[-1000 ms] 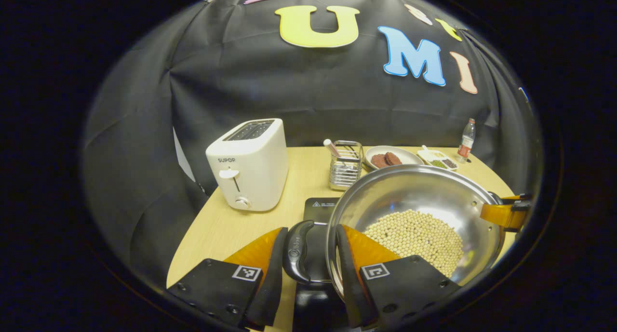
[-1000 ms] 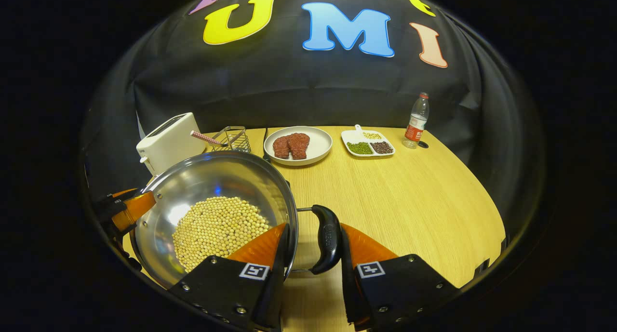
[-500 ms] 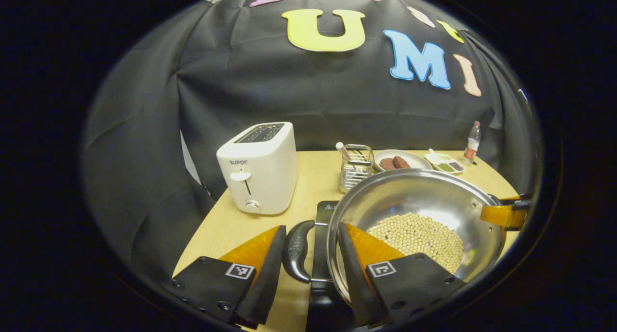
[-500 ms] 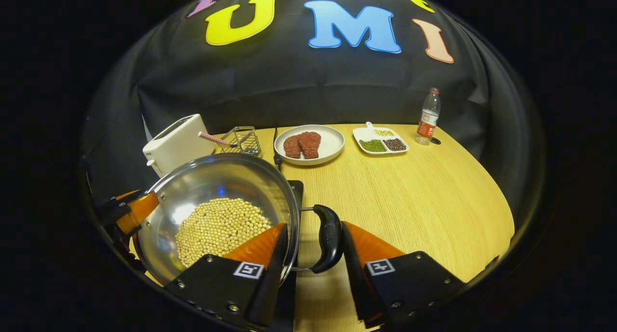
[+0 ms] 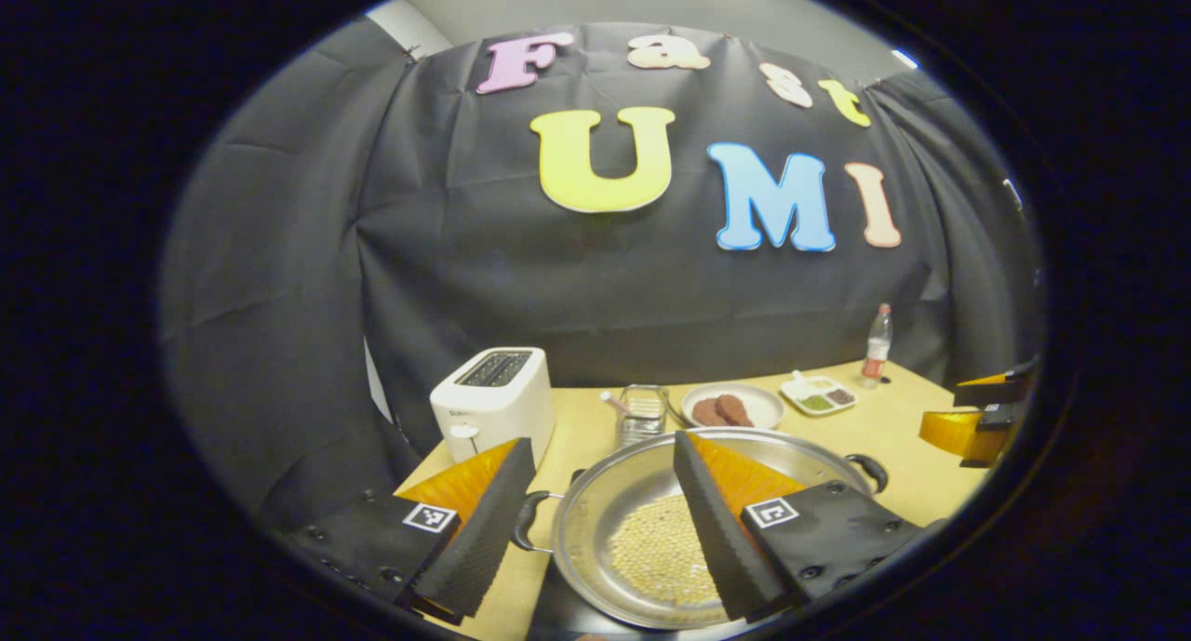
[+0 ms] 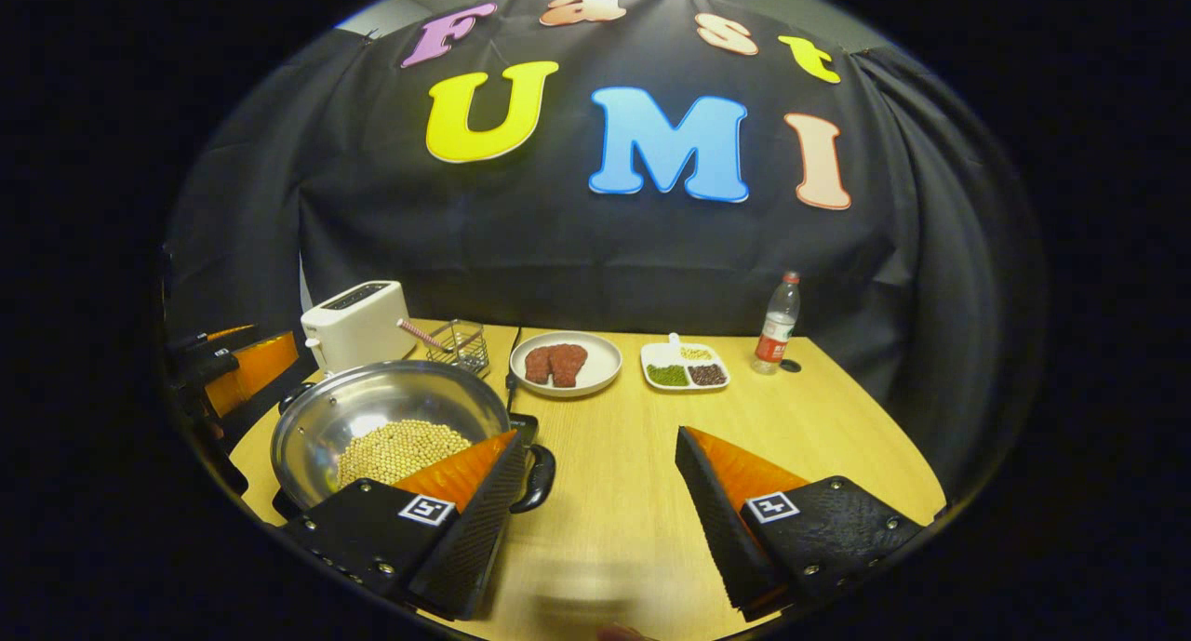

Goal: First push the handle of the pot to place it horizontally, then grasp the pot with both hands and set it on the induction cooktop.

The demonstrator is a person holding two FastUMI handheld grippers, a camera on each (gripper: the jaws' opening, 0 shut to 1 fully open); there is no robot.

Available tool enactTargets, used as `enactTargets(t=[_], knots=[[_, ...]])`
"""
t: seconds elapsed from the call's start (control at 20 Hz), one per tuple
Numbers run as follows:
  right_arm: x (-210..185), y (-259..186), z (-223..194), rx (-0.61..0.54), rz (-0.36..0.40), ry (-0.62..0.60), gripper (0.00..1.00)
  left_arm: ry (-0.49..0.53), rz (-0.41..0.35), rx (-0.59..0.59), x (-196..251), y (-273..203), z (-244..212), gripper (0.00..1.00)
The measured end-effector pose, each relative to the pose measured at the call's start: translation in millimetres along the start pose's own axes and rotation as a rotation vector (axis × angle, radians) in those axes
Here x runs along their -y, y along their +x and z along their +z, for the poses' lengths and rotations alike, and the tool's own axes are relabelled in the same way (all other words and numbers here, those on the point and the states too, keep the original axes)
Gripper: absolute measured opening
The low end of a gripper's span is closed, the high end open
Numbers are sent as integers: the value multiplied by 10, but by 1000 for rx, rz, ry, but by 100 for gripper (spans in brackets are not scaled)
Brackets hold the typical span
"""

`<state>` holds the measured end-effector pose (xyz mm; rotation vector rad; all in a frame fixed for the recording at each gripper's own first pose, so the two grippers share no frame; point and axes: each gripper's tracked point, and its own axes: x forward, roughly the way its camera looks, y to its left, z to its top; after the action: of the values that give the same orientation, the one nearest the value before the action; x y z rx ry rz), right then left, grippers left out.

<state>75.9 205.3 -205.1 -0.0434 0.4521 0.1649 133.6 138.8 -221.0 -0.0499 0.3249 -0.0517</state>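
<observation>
My left gripper (image 5: 600, 492) and right gripper (image 6: 595, 478) both hang released, fingers spread wide, holding nothing. The pot (image 6: 372, 413) of beans sits on the induction cooktop (image 6: 523, 427), as far as I can tell, just in front of the toaster (image 6: 358, 323), on the table (image 6: 791, 418).

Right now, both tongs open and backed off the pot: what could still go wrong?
1. The pot of soybeans sits on the induction cooktop, whose bare corner shows only at the right; it may be off-centre.
2. The right tongs have one finger beside the pot's right handle; a swing could knock it.
3. The left tongs hang over the rim; dropping could strike the pot and scatter beans.
</observation>
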Motion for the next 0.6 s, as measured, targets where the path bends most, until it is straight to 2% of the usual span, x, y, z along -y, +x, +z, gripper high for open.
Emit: enactTargets(t=[0.05, 0.1, 0.2, 0.3, 0.35, 0.45, 0.5, 0.6], knots=[[102, -118, 80, 23, -2, 2, 98, -7, 0, 13, 109, -106, 78, 100], [194, -224, 123, 41, 0, 4, 98, -10, -1, 28, 220, -203, 166, 93], [402, -472, 201, 68, 1, 9, 98, -9, -4, 62, 462, -414, 339, 97], [620, -711, 267, 92, -4, 7, 98, -6, -2, 91, 699, -623, 491, 93], [739, -829, 289, 102, -8, 3, 98, -4, -1, 103, 818, -736, 560, 97], [965, -1042, 339, 127, -18, 10, 98, 0, -11, 128, 1107, -926, 673, 97], [1065, -1137, 357, 141, -18, 20, 98, -3, -21, 134, 1245, -1033, 710, 100], [1258, -1325, 391, 167, -23, 39, 98, -11, -32, 152, 1478, -1231, 810, 97]])
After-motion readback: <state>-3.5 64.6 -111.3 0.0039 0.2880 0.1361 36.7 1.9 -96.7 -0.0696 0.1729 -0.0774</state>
